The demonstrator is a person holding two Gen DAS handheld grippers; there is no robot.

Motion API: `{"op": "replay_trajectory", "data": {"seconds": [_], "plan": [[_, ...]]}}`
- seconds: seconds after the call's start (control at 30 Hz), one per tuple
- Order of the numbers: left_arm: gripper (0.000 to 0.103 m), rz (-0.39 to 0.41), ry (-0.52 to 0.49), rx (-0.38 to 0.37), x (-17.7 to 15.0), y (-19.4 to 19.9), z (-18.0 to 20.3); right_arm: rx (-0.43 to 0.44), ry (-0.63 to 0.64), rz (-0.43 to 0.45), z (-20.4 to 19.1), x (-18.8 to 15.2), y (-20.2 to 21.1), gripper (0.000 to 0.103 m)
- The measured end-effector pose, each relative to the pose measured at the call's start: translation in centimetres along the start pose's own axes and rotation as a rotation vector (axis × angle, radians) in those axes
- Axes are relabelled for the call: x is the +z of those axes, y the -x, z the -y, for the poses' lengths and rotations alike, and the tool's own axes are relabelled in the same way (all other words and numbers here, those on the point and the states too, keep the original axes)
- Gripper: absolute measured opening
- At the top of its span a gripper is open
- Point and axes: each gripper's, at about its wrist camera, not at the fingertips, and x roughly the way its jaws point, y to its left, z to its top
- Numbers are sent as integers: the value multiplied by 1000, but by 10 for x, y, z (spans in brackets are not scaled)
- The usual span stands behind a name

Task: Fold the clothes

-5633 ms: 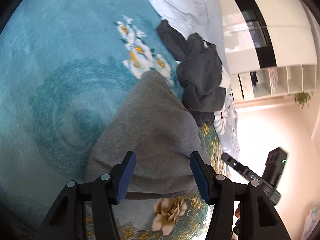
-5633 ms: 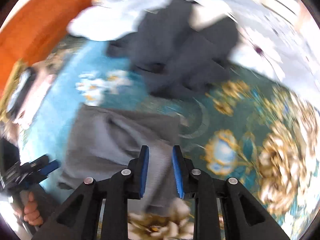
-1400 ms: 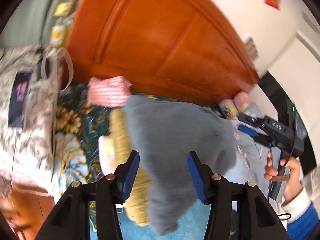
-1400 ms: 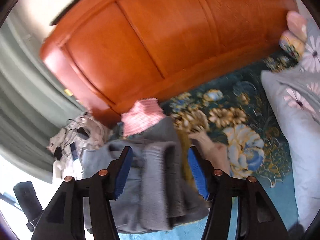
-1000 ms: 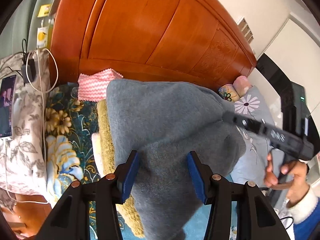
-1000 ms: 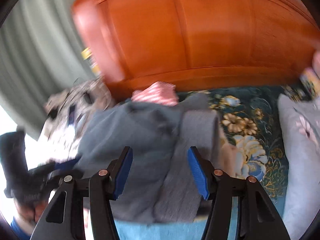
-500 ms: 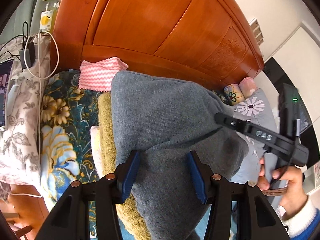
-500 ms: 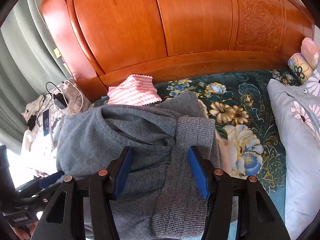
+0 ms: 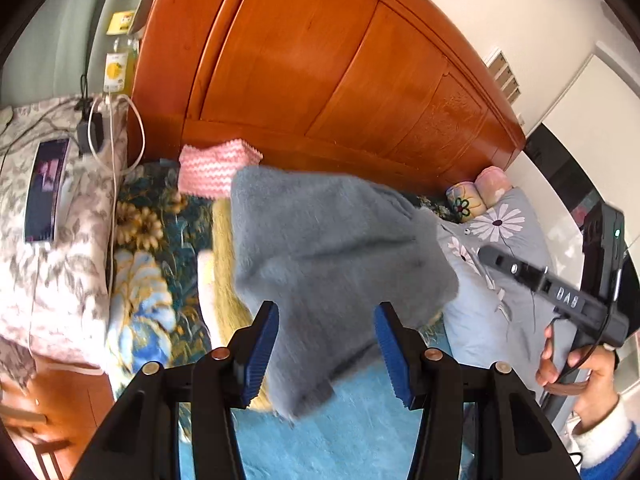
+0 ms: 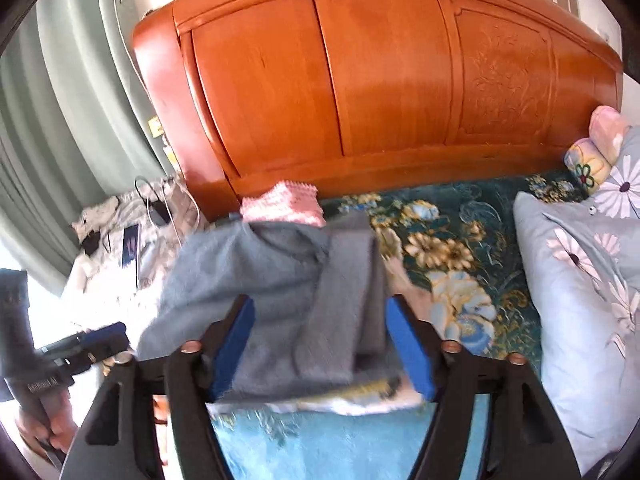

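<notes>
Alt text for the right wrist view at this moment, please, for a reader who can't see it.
The right gripper, its blue-padded jaws opening, frames a folded grey garment lying on a stack of clothes on a floral bedspread, no pad pressing it. Behind are a pink knit and an orange wooden headboard.

The grey garment (image 9: 336, 256) hides most of the yellow fabric (image 9: 224, 280) beneath.

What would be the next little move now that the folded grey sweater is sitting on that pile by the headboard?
Probably draw both grippers back and clear of the pile. The grey sweater already lies folded on the stack by the pink cloth. The left gripper stands open around its near edge without pinching it, and the right gripper's jaws are opening, pads off the cloth.
</notes>
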Motion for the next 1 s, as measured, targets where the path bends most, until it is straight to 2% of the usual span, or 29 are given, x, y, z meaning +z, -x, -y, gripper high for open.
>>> {"op": "replay_trajectory", "data": {"seconds": [0.07,0.23,0.4,0.43,0.47,0.5,0.67,0.8,1.0], "plan": [[61,2,-10,0,-13,-1,10,-6,19,-26,5,-16,2,77],[85,0,-85,25,-46,-11,43,-47,85,-123,10,-52,-8,78],[92,-24,-112,72,-64,-31,57,-76,142,-197,10,-70,-23,79],[95,-26,-106,71,-66,-33,57,-81,154,-204,11,-72,-25,81],[97,-28,-97,72,-68,-36,57,-87,165,-211,11,-74,-27,93],[100,-29,-91,79,-70,-39,57,-92,175,-218,12,-76,-29,99],[103,-36,-55,110,-78,-50,52,-99,192,-194,14,-79,-33,99],[103,-40,-9,101,-82,-56,47,-112,225,-161,13,-79,-34,99],[103,-33,-3,147,-86,-64,49,-87,278,-157,8,-82,-39,99]]}}
